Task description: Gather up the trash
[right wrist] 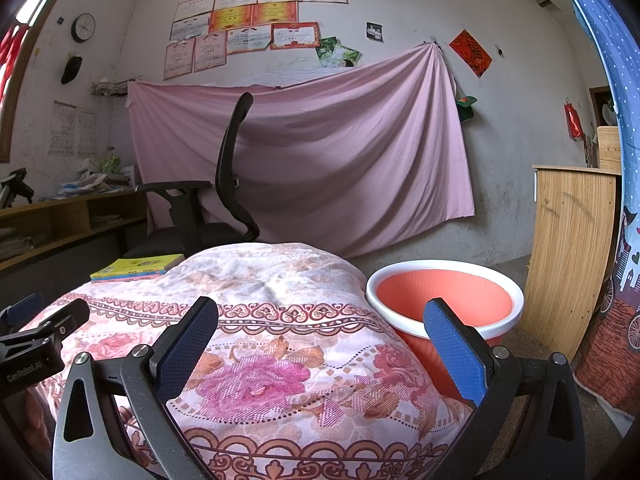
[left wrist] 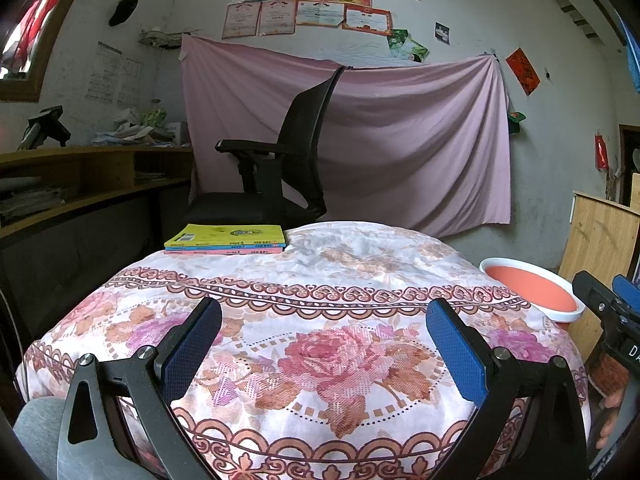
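Both tools, left (left wrist: pixel 324 344) and right (right wrist: pixel 320 344), hover spread and empty above the floral tabletop (left wrist: pixel 340 280); the orange bin (right wrist: pixel 444 296) stands just right, ready for trash.

place: lived-in room at home, kinda a study corner | signs: floral cloth (left wrist: pixel 320 280) over the counter | office chair (left wrist: pixel 280 168) | pink sheet (left wrist: pixel 400 140) pinned to a scuffed wall | certificates (right wrist: pixel 256 12) taped up | wall clock (right wrist: pixel 83 27) | cluttered wooden shelf (left wrist: pixel 80 168)
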Motion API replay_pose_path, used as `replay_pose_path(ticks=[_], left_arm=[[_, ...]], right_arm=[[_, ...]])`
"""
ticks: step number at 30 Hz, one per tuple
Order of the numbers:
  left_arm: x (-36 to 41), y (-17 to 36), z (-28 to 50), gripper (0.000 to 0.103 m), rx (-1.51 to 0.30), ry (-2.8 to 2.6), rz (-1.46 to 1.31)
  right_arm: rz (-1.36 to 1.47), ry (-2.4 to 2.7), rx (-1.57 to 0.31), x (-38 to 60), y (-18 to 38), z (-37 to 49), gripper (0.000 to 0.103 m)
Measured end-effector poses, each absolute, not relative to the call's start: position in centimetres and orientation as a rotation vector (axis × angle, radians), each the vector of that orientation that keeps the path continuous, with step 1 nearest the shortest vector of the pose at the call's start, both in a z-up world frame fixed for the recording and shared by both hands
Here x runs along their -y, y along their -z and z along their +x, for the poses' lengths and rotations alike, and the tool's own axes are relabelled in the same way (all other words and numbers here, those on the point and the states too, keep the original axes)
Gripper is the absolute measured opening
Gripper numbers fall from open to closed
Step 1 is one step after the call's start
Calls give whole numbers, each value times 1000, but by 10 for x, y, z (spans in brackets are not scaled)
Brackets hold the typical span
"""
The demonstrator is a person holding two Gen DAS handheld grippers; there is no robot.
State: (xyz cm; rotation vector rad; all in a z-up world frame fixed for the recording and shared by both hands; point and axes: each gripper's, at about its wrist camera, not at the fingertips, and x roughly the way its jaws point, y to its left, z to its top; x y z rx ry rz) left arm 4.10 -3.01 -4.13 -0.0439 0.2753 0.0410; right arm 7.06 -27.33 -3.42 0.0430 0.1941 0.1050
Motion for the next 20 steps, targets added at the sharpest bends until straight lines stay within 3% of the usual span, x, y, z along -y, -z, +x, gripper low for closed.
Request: replay_pose_path(ticks=[20], left_arm=[[38, 44, 40, 100, -285, -61, -29]], right_arm=[[44, -107, -198, 272, 36, 71, 103]])
